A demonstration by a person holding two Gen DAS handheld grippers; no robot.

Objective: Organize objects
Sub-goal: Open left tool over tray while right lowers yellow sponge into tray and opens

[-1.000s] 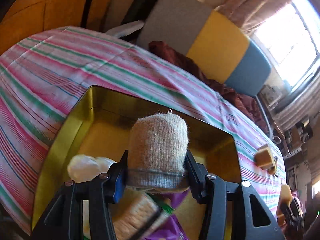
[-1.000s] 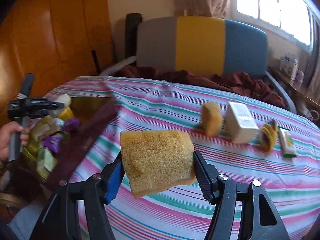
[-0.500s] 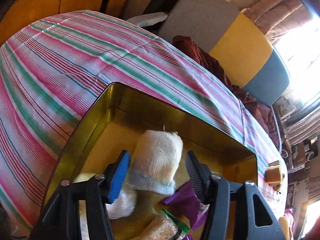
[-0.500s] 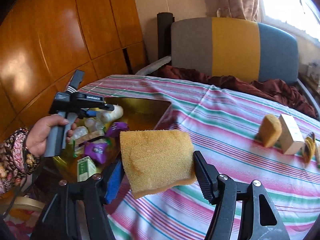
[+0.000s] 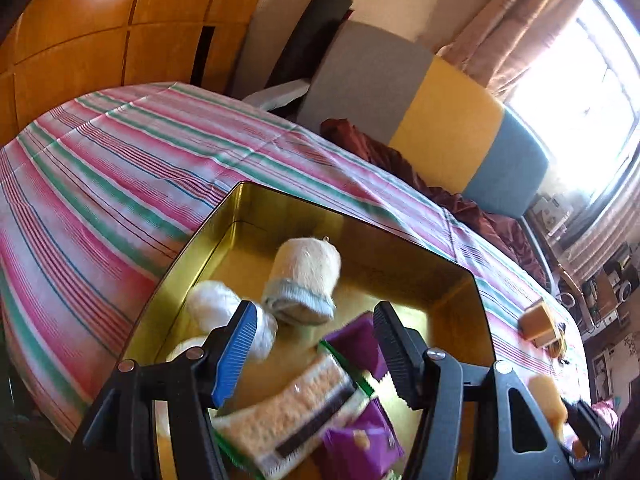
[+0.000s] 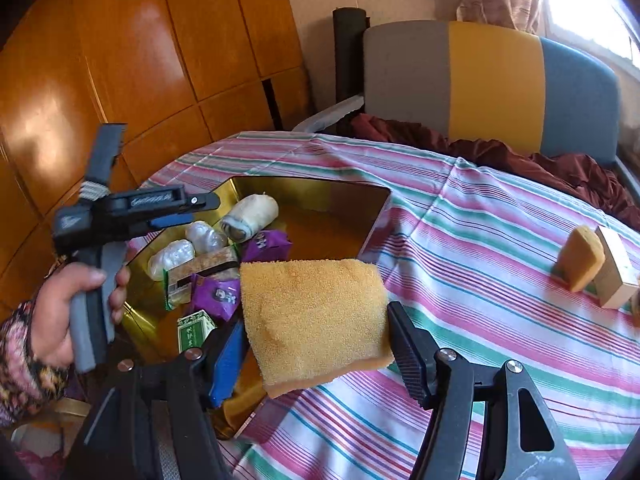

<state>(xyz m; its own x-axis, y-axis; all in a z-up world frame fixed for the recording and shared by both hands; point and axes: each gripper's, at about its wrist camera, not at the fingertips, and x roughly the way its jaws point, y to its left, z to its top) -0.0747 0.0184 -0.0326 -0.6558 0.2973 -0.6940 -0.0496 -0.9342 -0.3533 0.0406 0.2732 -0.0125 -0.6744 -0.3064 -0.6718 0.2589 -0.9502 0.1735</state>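
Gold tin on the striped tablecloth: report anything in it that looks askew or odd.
Nothing damaged or spilled. The gold metal tin holds a loose jumble: the rolled beige sock lies on its side, and purple snack packets and a cracker packet overlap at angles.

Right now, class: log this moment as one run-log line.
left tongs: open, empty | rolled sock: lying in gold tin | right tongs: gripping sponge beside tin

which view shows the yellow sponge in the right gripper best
The right wrist view: the yellow sponge fills its centre, pressed between the right gripper pads. The left wrist view shows only a blurred sliver of it at the lower right edge.
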